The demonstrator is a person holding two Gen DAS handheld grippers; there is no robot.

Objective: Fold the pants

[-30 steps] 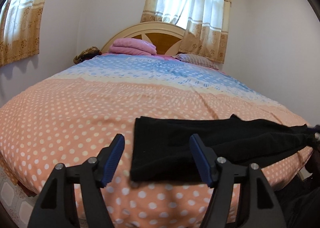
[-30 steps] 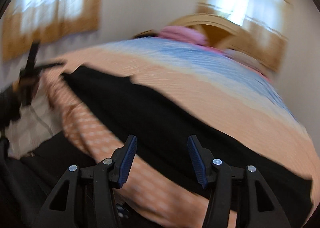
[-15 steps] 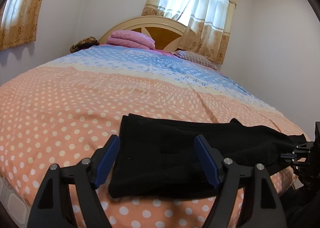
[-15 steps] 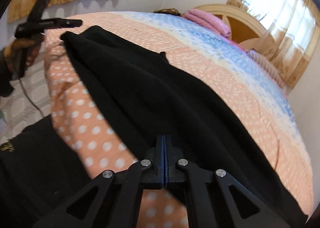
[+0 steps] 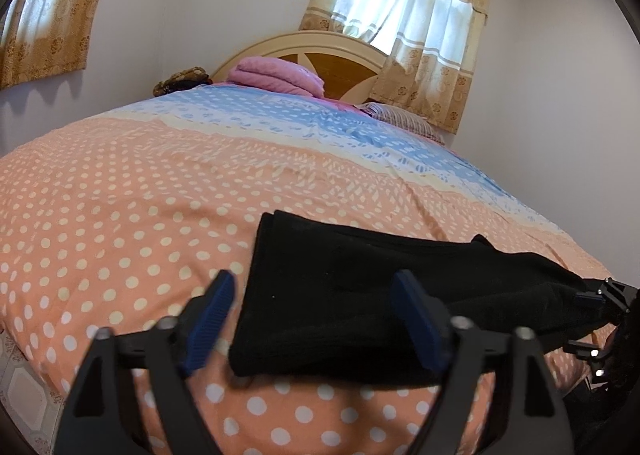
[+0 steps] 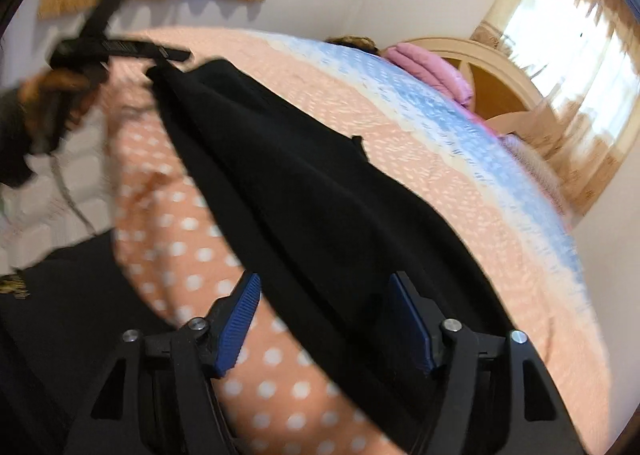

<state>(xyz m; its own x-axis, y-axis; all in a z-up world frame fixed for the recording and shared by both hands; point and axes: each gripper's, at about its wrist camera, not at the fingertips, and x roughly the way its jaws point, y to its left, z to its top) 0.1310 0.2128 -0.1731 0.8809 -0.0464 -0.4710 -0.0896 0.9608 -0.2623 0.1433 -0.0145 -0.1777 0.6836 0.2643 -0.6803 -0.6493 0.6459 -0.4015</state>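
Black fabric pants were spread on a polka-dotted orange bedspread; both the left gripper and right gripper were opening, nothing clamped.

Daylight through curtained windows; right wrist view motion-blurred, fisheye edges vignetted.

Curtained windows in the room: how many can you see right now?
2. One curtained window is behind the headboard at the far end of the bed. The other is on the wall to its left. More may lie outside both views.
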